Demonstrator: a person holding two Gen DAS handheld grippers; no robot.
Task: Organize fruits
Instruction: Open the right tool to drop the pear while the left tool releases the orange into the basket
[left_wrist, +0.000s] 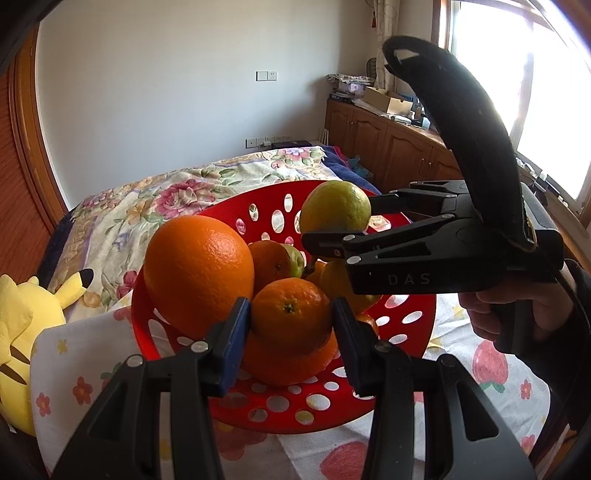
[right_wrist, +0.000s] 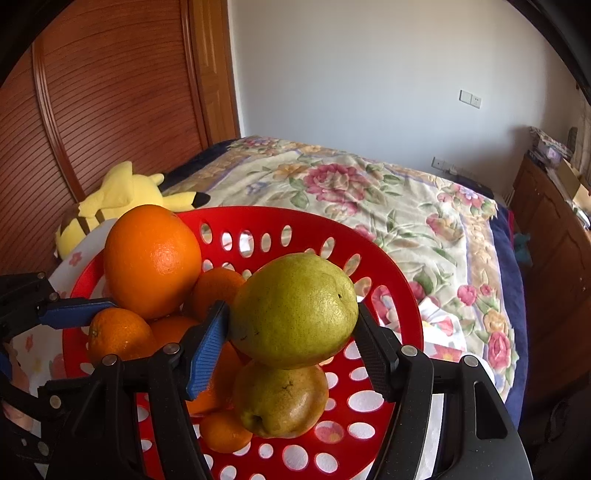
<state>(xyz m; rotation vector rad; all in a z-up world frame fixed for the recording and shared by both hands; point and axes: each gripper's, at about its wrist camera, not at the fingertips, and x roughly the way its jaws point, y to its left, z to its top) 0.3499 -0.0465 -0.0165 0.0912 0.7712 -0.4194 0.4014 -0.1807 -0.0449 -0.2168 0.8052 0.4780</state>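
A red perforated basket (left_wrist: 373, 413) (right_wrist: 369, 258) holds several fruits. My left gripper (left_wrist: 291, 325) is shut on a small orange (left_wrist: 291, 314), seen at the left of the right wrist view (right_wrist: 118, 334). My right gripper (right_wrist: 291, 325) is shut on a green pear (right_wrist: 295, 310) and holds it above the pile; it shows in the left wrist view (left_wrist: 334, 210) with the gripper (left_wrist: 334, 230) reaching in from the right. A big orange (left_wrist: 197, 269) (right_wrist: 151, 260) tops the pile. A second pear (right_wrist: 280, 398) lies under the held one.
The basket stands on a flower-and-strawberry cloth (left_wrist: 480, 373). A yellow plush toy (left_wrist: 22, 325) (right_wrist: 122, 195) lies to the left. A bed with a floral quilt (right_wrist: 369, 199) is behind. Wooden cabinets (left_wrist: 388, 147) line the right wall.
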